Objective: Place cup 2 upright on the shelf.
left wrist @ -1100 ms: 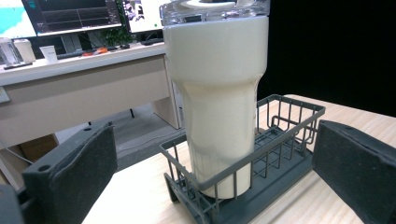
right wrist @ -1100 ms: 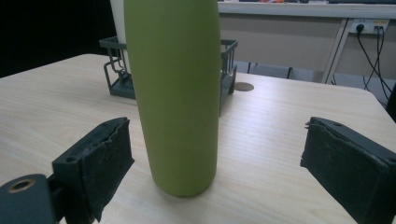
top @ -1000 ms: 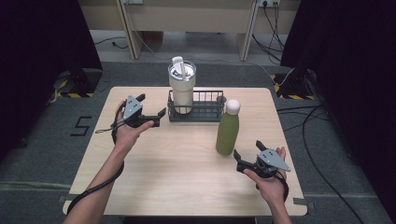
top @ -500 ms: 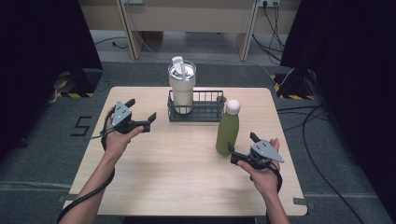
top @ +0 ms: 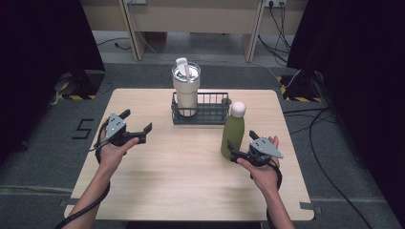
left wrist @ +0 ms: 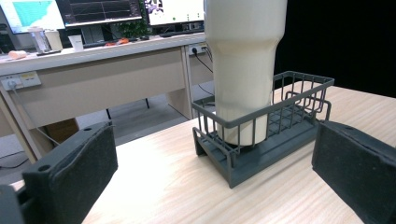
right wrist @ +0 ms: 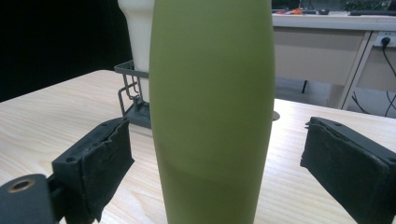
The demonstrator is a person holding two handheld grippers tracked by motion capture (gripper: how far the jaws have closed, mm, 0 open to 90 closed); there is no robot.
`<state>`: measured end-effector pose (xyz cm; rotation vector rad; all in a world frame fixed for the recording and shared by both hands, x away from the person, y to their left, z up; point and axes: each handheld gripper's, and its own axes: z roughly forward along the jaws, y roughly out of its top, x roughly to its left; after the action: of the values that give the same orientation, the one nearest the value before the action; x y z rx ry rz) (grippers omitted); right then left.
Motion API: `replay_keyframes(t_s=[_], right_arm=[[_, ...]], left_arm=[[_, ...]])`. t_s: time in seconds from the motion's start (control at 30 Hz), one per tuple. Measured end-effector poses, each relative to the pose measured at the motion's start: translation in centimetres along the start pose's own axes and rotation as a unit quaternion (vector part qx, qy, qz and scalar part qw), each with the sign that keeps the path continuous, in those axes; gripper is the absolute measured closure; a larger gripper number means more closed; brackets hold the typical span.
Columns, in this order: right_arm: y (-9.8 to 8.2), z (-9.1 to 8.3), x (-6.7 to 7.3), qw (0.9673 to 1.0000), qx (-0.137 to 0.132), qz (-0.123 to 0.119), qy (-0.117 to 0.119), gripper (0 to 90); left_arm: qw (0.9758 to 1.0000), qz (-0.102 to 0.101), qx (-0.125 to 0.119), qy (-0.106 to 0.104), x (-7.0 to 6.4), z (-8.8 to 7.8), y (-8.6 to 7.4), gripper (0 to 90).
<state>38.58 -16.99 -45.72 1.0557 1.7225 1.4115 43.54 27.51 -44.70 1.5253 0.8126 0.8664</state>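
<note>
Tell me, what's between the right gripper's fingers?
The green bottle stands upright between the right gripper's open fingers, with gaps on both sides, so they are not touching it. The right gripper view shows this.

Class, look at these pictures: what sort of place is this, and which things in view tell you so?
Probably an office or lab set up for recording: monitors on a long desk, black curtains at both sides of a small wooden table, and cables and hazard tape on the carpeted floor.
</note>
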Motion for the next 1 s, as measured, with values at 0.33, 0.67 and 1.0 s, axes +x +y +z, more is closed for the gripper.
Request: replay_keyframes(t_s=[0.33, 0.67, 1.0], right_arm=[[-0.1, 1.3, 0.0, 1.0000, 0.005, 0.001, 0.002, 8.3], [0.2, 2.5, 0.1, 1.0000, 0.007, -0.004, 0.002, 9.0], [0.4, 3.6, 0.5, 0.9999, 0.007, -0.012, 0.003, 11.5]], left_arm=[[1.0000, -0.002, 0.004, 0.007, 0.2, -1.8, -1.2, 0.0], [0.9998, -0.011, 0.004, 0.013, 0.3, -3.4, -2.0, 0.0], [0.9996, -0.018, 0.010, 0.021, 0.5, -4.4, -2.9, 0.0]])
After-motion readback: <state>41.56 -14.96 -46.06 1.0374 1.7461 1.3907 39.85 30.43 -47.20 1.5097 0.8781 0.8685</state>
